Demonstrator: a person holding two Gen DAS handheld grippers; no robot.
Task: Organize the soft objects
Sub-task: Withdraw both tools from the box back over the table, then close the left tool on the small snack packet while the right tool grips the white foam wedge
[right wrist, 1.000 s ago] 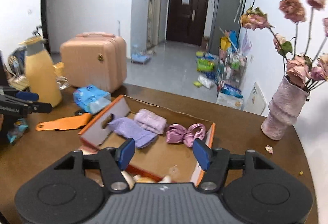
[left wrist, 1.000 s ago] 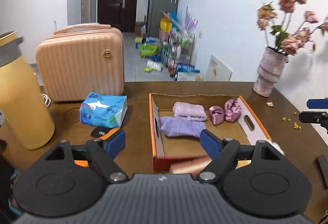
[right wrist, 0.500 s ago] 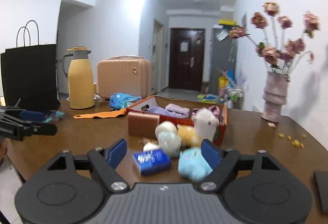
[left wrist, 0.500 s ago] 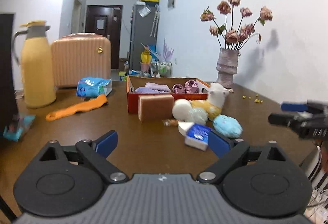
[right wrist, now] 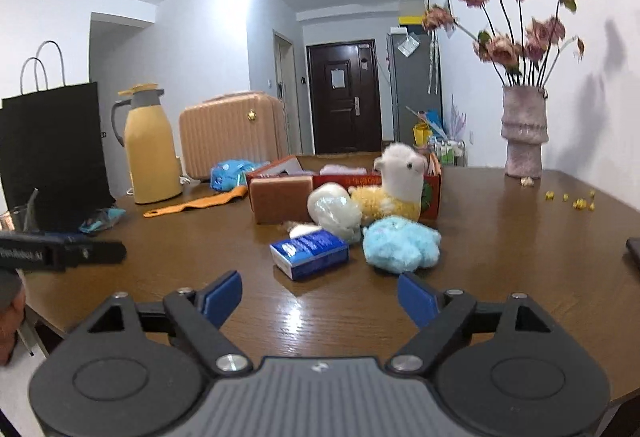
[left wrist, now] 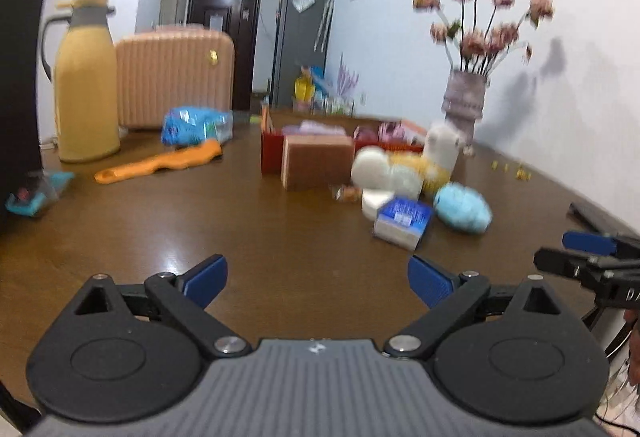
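An orange-red cardboard box [right wrist: 434,193] [left wrist: 270,153] stands mid-table with purple cloths inside. In front of it lie a brown sponge [right wrist: 280,199] [left wrist: 316,161], a white soft ball [right wrist: 334,211] [left wrist: 378,169], a llama plush [right wrist: 394,185] [left wrist: 438,157], a light-blue fluffy toy [right wrist: 400,243] [left wrist: 462,213] and a blue-white pack [right wrist: 308,253] [left wrist: 404,221]. My left gripper [left wrist: 318,279] is open and empty near the front edge. My right gripper [right wrist: 320,297] is open and empty, short of the pack.
A yellow thermos [right wrist: 150,149], a pink suitcase [right wrist: 230,133], a blue tissue pack [right wrist: 232,173], an orange tool [right wrist: 196,203] and a black paper bag [right wrist: 52,145] stand at the left. A vase of flowers [right wrist: 524,133] stands at the right. A dark flat object [right wrist: 634,251] lies at the right edge.
Both grippers have drawn back from above the box and dropped low near the table's front edge. The soft items in front of the box have come into view.
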